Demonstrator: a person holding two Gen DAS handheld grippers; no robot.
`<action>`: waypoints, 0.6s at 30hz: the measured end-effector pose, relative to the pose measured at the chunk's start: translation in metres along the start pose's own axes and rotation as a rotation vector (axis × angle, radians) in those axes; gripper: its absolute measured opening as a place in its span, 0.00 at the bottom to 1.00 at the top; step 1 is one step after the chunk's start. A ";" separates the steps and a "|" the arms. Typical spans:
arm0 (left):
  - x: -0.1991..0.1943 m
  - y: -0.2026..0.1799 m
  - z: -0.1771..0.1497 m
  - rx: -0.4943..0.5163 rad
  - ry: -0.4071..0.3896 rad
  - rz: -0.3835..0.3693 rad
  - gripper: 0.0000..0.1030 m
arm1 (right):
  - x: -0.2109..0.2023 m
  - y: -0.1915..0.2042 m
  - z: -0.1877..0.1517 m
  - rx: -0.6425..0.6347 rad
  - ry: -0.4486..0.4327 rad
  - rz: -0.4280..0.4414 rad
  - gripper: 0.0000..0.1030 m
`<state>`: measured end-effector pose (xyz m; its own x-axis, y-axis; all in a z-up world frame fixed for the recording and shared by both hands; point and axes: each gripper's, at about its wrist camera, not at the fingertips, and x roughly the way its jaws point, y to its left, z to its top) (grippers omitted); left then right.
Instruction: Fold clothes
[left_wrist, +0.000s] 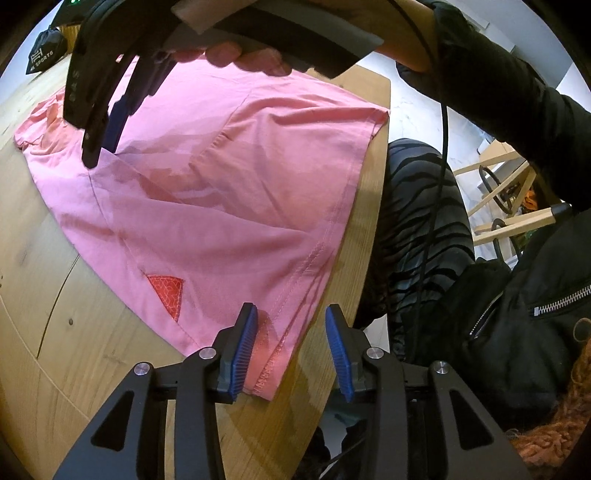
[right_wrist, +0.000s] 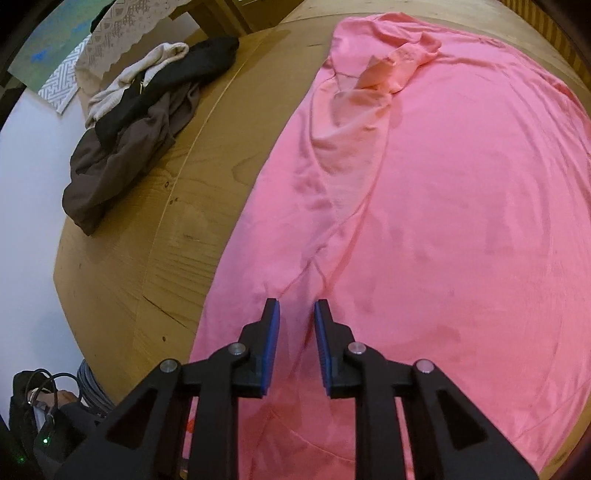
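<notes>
Inspecting pink shirt (right_wrist: 461, 221): thin, limp, light, I judge. Left tongs (left_wrist: 291, 332) apart astride its hem corner; right tongs (right_wrist: 295, 332) apart over a seam, a better hold.

Pink all over the shirt (left_wrist: 229, 192), with an orange-red triangular patch (left_wrist: 168, 295) showing a fine geometric print. Pale honey wood grain across the table (left_wrist: 40, 280). Black frames and blue ribbed pads on the left gripper (left_wrist: 291, 349) and the right gripper (right_wrist: 297, 345). Cream, black and brown in the clothes pile (right_wrist: 136, 122). Black-and-grey zebra stripes on the leggings (left_wrist: 421, 229). Black on the jacket (left_wrist: 517, 314), silver on its zips.
</notes>
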<state>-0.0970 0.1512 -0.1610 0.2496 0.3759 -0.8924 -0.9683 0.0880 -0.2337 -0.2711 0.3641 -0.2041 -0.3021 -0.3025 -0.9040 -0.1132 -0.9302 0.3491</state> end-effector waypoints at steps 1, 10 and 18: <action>0.000 0.000 0.000 0.000 0.000 0.000 0.35 | 0.001 0.001 0.000 -0.001 0.003 0.007 0.19; 0.000 0.002 -0.002 -0.011 -0.009 -0.013 0.35 | -0.021 -0.001 0.003 -0.083 -0.035 -0.120 0.02; 0.001 -0.001 -0.001 -0.003 -0.007 -0.010 0.39 | -0.019 -0.013 -0.003 -0.013 0.005 -0.055 0.16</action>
<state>-0.0958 0.1505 -0.1620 0.2589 0.3811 -0.8875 -0.9658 0.0885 -0.2438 -0.2615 0.3812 -0.1923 -0.2914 -0.2521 -0.9228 -0.1173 -0.9479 0.2960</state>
